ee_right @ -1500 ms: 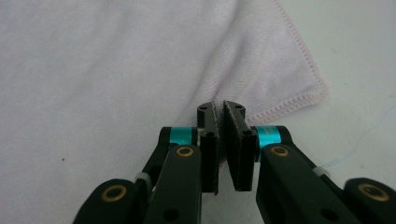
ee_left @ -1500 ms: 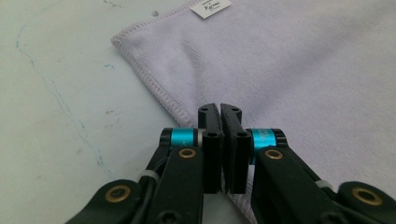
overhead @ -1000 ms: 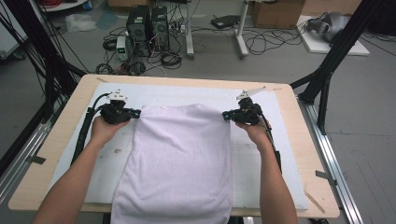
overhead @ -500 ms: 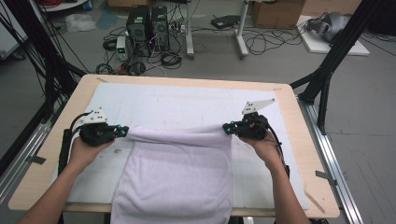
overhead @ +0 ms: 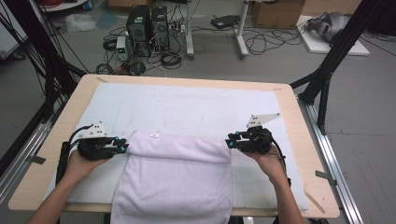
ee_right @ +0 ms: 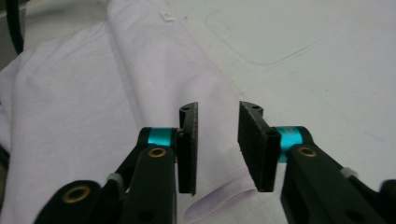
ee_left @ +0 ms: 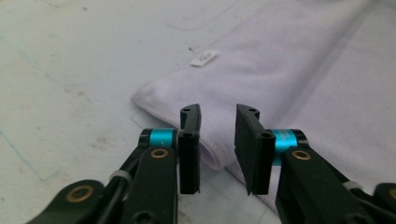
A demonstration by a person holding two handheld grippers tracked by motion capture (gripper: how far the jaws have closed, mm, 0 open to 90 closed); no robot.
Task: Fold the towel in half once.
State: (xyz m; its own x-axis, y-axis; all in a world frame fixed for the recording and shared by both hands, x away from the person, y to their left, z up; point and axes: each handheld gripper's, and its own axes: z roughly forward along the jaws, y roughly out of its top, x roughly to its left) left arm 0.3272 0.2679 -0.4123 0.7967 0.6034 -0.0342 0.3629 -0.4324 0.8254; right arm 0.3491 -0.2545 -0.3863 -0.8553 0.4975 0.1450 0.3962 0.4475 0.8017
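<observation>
A pale lilac towel (overhead: 177,172) lies on the white mat (overhead: 187,107), its far part folded back over itself in a thick band, and its near end hangs over the table's front edge. A small white label (overhead: 154,136) sits near the fold's left end. My left gripper (overhead: 125,148) rests at the band's left end and my right gripper (overhead: 229,142) at its right end. Both jaws have just been opening. In the left gripper view the left gripper (ee_left: 217,114) stands open over the towel's hemmed corner (ee_left: 210,158). The right gripper (ee_right: 218,109) stands open over the towel's edge (ee_right: 219,200), pads apart from the cloth.
The mat covers most of the wooden table (overhead: 303,140). Beyond the far edge, on the floor, stand computer towers (overhead: 147,23), loose cables (overhead: 266,42) and a cardboard box (overhead: 280,11). Black frame poles (overhead: 327,70) rise at both sides.
Both hands carried the towel's far edge toward the person, folding it over itself. Since half a second ago both jaws have opened and let the cloth go.
</observation>
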